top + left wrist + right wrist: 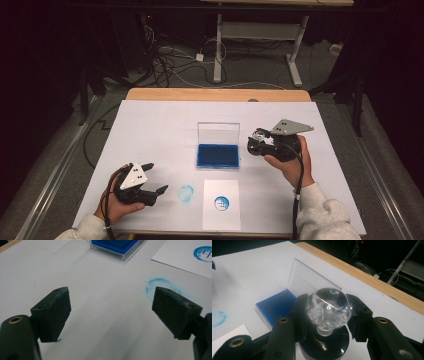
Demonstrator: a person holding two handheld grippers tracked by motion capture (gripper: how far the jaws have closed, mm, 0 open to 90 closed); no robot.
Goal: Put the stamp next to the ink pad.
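Right gripper (256, 141) clamped on glass-knobbed stamp (328, 305) just right of open blue ink pad (218, 155); left gripper (154, 181) near left, jaws apart, beside blue smudge (186, 193)

Wooden table (215, 94), top covered by white sheet (150, 130). Sheet centre: open blue ink pad (218, 155), clear lid upright at its 12 o'clock edge. At 6 o'clock of pad: 1 paper slip (221, 205) bearing round blue stamp print. At slip's 9 o'clock: blue ink smudge (186, 193).

Lab/studio: dark curtains, floor cables (165, 62), white-covered table (150, 130), bare desk frame (260, 35) behind.
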